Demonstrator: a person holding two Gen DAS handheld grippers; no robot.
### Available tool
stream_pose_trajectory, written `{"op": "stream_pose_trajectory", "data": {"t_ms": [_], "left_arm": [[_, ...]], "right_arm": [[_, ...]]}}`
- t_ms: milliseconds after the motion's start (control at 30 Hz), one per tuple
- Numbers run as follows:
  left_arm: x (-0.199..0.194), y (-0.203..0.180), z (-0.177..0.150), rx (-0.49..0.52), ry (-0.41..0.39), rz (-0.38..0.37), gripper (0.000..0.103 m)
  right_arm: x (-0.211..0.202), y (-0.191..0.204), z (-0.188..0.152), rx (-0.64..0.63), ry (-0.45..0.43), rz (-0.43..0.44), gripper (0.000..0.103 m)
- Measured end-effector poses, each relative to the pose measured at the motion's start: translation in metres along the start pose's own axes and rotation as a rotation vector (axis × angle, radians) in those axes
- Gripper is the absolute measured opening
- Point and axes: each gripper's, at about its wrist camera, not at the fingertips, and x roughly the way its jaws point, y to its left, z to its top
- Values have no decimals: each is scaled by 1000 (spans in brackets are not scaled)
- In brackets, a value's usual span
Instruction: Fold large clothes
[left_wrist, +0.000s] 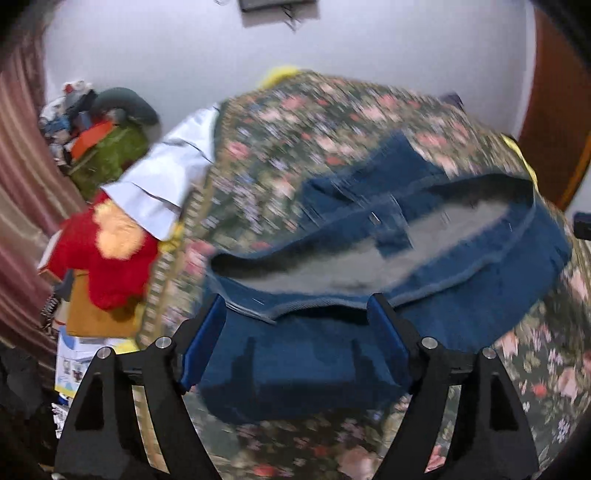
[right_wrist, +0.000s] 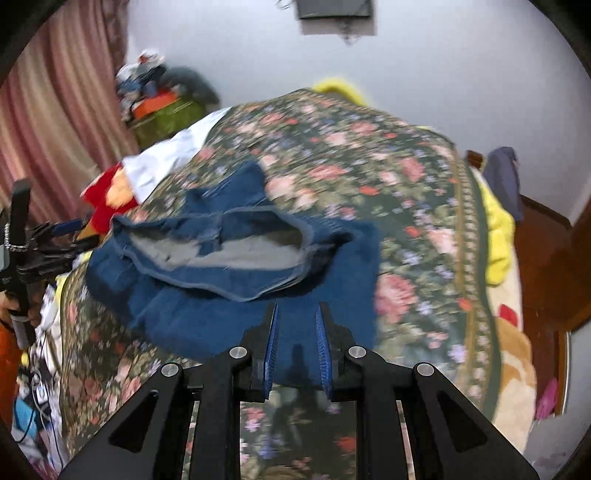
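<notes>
A pair of blue jeans (left_wrist: 303, 354) lies bunched on a floral bedspread (left_wrist: 280, 158), waistband open and grey lining showing. My left gripper (left_wrist: 297, 308) is open, its blue pads wide apart over the near edge of the waistband. In the right wrist view the jeans (right_wrist: 207, 314) lie in the middle of the bedspread (right_wrist: 369, 177). My right gripper (right_wrist: 297, 310) has its pads a narrow gap apart just above the denim, with nothing clamped between them. The left gripper (right_wrist: 70, 236) shows at the left edge of that view.
A white garment (left_wrist: 166, 177) and a red plush cloth (left_wrist: 107, 258) lie at the bed's left edge. A green bag with piled clutter (left_wrist: 107, 147) stands by the pink curtain (left_wrist: 18, 177). A yellow blanket (right_wrist: 495, 236) and wooden furniture (right_wrist: 546, 251) sit at the right.
</notes>
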Motion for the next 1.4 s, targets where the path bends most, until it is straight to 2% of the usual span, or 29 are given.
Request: {"op": "stream_pose_trajectory", "data": {"t_ms": [167,300,467,600,667,767,867,933,1000,1033,1100,1233,1400], "left_arm": [[44,-37,-19,40,96,-57,79],[71,-50,-22,77,122,-32,79],[99,-34,0,28,134,0,79],[107,-5,31,-73,127,-51,78],[108,5,47,-108,104,-72,78],[116,15,66,-137,96,-89,78],[127,21,80,-157,104,-66,77],[132,28,89,-188,103,-50,77],[129,33,98,-209,81,-16,77],[125,37,102,-208,69,0,77],[108,43,109,-191,28,48,77],[65,63,108,-167,-53,50,77],[37,89,78,-128,-41,49,89]], "right_arm": [[43,30,-14,-65,89,21,15],[79,50,-23,-95,136,17,15],[114,68,-17,-135,165,29,15],[134,69,3,-175,180,19,15],[137,64,15,-162,166,18,15],[137,47,45,-101,95,25,15],[139,33,70,-46,46,30,15],[137,22,90,-15,-8,-69,15],[136,7,108,24,-41,-143,15],[136,-1,114,46,-38,-149,15],[130,-13,123,96,-29,-121,15],[105,-18,117,112,-34,-15,15],[90,10,89,14,-7,49,15]]}}
